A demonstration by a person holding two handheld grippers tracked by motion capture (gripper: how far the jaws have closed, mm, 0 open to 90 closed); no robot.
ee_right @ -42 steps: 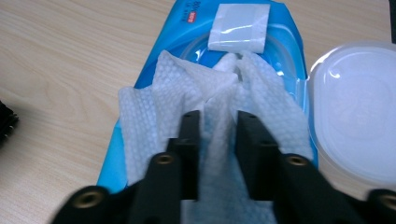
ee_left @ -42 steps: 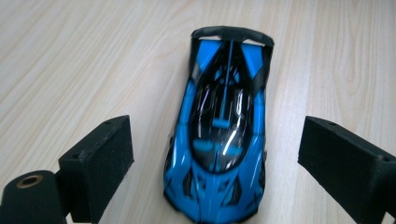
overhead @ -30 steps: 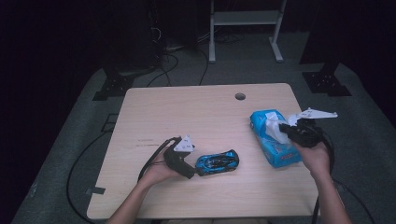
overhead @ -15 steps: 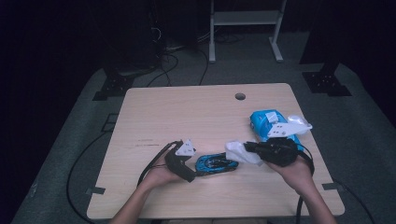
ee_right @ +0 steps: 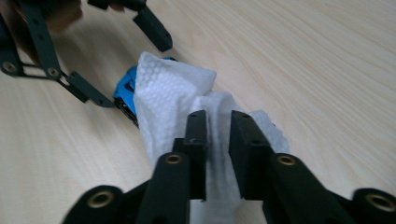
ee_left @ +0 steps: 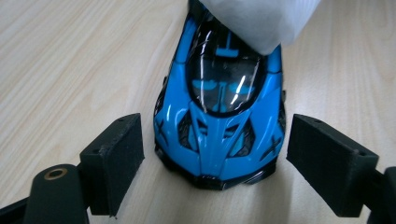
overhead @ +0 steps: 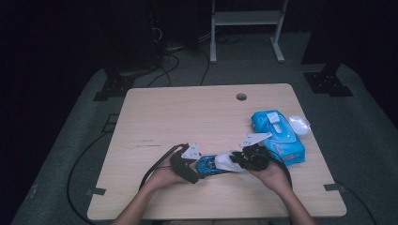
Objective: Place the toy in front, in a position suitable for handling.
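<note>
Wiping blue toy car (ee_left: 219, 116): right gripper (ee_right: 219, 140) pinches white wipe (ee_right: 173, 93); left gripper (ee_left: 215, 158) spread, flanking car untouched. Risk: unclamped car slides under wipe pressure.

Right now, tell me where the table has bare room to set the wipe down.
Free: the whole far-left stretch of the table, from its far edge to the left gripper, and the middle strip ahead of the toy car. Crowded: the near right, where the right gripper, white wipe, wipes pack and its lid cluster.
</note>
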